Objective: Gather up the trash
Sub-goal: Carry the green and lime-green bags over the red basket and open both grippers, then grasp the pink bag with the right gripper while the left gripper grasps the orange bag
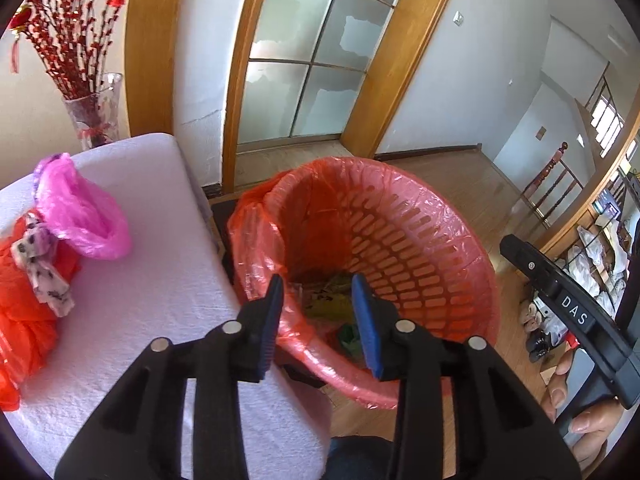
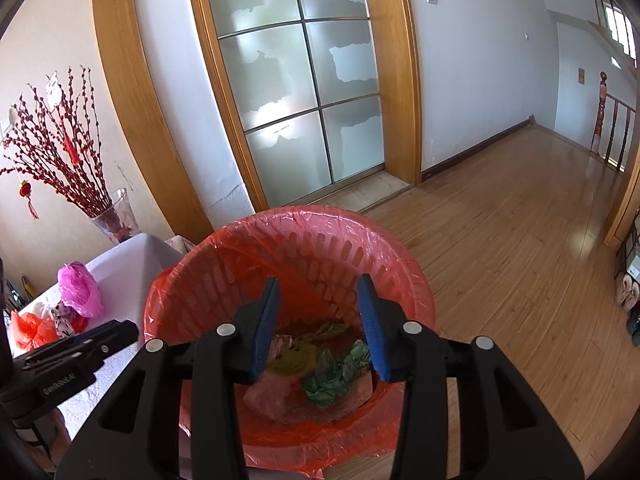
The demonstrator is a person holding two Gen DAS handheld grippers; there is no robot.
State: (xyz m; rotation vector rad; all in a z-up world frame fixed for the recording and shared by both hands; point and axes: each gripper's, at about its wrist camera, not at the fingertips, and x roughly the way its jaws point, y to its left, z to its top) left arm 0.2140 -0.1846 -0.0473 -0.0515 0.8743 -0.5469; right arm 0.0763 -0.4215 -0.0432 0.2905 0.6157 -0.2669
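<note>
A red slotted waste basket [image 1: 420,240] [image 2: 320,248] lined with a red plastic bag stands on the wooden floor beside a white-covered table. Crumpled trash lies at its bottom: green [image 2: 336,372], yellow and pink scraps. My left gripper [image 1: 320,320] hangs over the basket's near rim, open, with nothing between its blue pads. My right gripper [image 2: 320,320] also stands open above the basket's mouth, empty. On the table lie a pink plastic bag [image 1: 84,208] [image 2: 78,288], a red plastic bag [image 1: 24,312] [image 2: 32,330] and a spotted cloth [image 1: 44,272].
The white-covered table [image 1: 160,288] [image 2: 128,276] sits left of the basket. A glass vase [image 1: 96,116] with red twigs stands at its back. A frosted glass door [image 2: 296,92] is behind the basket. Wooden floor [image 2: 520,240] stretches right; shoes [image 1: 532,320] and a rack are at far right.
</note>
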